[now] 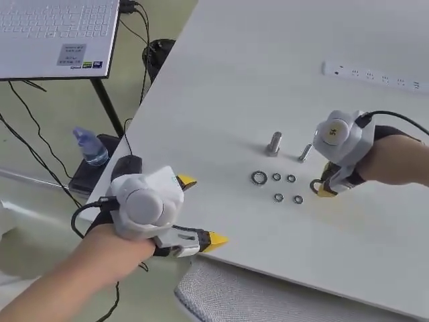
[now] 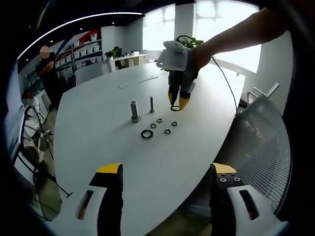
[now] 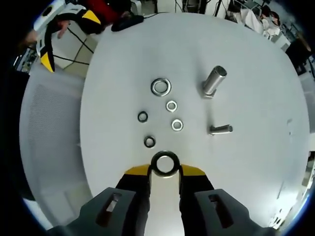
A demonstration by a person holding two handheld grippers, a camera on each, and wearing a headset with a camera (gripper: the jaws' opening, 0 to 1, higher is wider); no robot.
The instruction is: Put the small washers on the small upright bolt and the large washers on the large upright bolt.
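Note:
My right gripper [image 3: 165, 169] is shut on a large washer [image 3: 165, 153], held just above the white table [image 1: 234, 80], right of the loose parts. Beyond its tips stand the large upright bolt [image 3: 214, 81] and the small upright bolt [image 3: 220, 129]. A second large washer [image 3: 161, 87] and several small washers [image 3: 171, 105] lie flat between them and the near edge. My left gripper [image 1: 201, 209] is open with nothing between its fingers, at the table's front-left edge, well short of the washers [image 2: 153, 126]. From there I see the right gripper [image 2: 176, 101] with its washer.
A white power strip [image 1: 372, 75] lies at the far right of the table. Off the table's left edge are a laptop [image 1: 57, 33] on a stand, cables and a plastic bottle [image 1: 90, 146]. A mesh chair [image 1: 221, 295] stands below the near edge.

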